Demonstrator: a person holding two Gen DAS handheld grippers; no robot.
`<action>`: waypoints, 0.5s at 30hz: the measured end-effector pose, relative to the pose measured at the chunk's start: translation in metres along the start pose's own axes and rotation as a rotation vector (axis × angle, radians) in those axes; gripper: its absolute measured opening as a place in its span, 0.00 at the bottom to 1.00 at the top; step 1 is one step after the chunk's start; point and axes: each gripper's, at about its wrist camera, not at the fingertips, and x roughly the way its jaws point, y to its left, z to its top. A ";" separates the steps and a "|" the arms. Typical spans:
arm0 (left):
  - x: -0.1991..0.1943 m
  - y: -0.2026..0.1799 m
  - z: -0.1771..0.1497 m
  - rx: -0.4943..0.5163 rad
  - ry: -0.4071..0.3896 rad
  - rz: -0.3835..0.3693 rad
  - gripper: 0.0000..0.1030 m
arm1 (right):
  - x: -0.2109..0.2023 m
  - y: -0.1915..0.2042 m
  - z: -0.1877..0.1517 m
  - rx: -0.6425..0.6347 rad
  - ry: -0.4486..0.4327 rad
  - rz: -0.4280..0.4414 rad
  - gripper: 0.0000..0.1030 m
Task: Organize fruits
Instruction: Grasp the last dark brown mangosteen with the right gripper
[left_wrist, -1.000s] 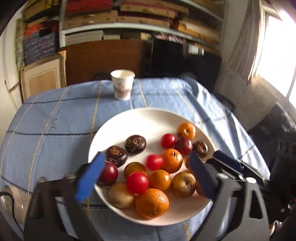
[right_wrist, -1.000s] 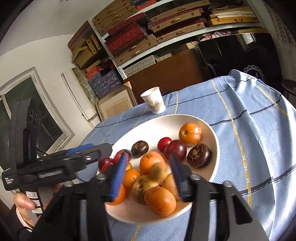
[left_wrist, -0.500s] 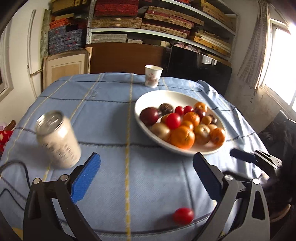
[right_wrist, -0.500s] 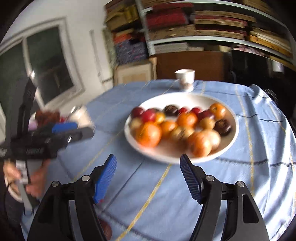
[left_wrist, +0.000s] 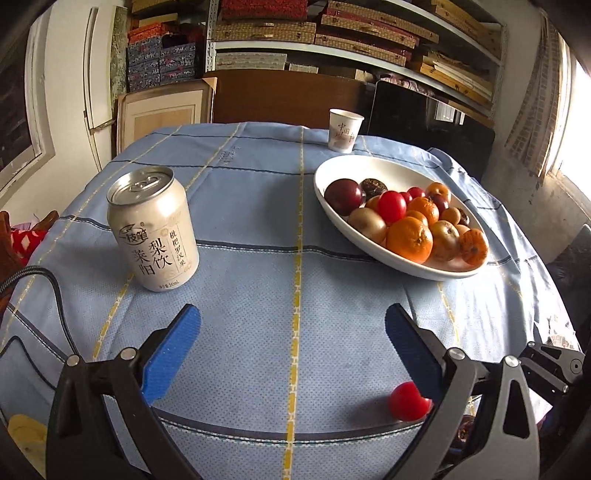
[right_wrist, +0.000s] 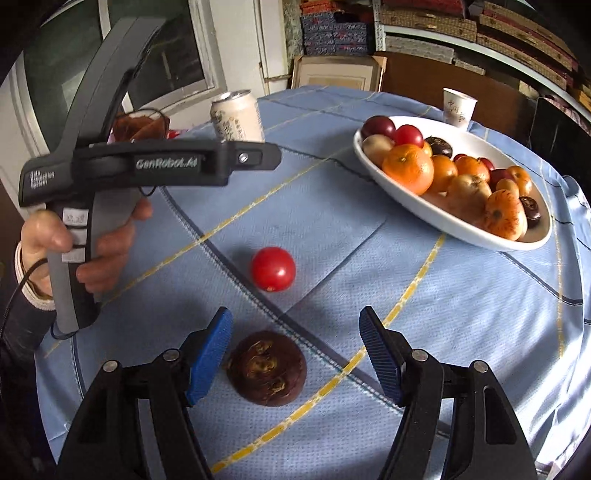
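While most fruit is heaped in the white bowl (right_wrist: 458, 230), a red tomato (right_wrist: 273, 268) and dark fruit (right_wrist: 266, 368) are set apart on the cloth, presumably for sorting; the right gripper (right_wrist: 295, 354), half-spread, straddles the dark fruit unpressed, and the left gripper (left_wrist: 291, 350) is held fully spread, empty.

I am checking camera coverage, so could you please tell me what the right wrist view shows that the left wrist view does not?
Only the right wrist view shows the dark brown wrinkled round fruit lying loose between the right gripper jaws, and the hand holding the left gripper's handle.

Only the left wrist view shows the left gripper jaws, wide open over bare cloth.

Both show the loose red tomato, the white oval fruit plate, the cream drink can and the white paper cup.
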 end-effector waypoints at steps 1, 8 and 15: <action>0.001 -0.001 0.000 0.003 0.005 -0.001 0.96 | 0.000 0.002 -0.001 -0.009 0.008 -0.002 0.70; 0.001 -0.006 -0.002 0.026 0.002 0.003 0.96 | -0.002 0.007 -0.006 -0.021 0.028 0.001 0.64; 0.003 -0.009 -0.003 0.035 0.005 0.007 0.96 | -0.006 0.009 -0.016 -0.016 0.037 -0.005 0.61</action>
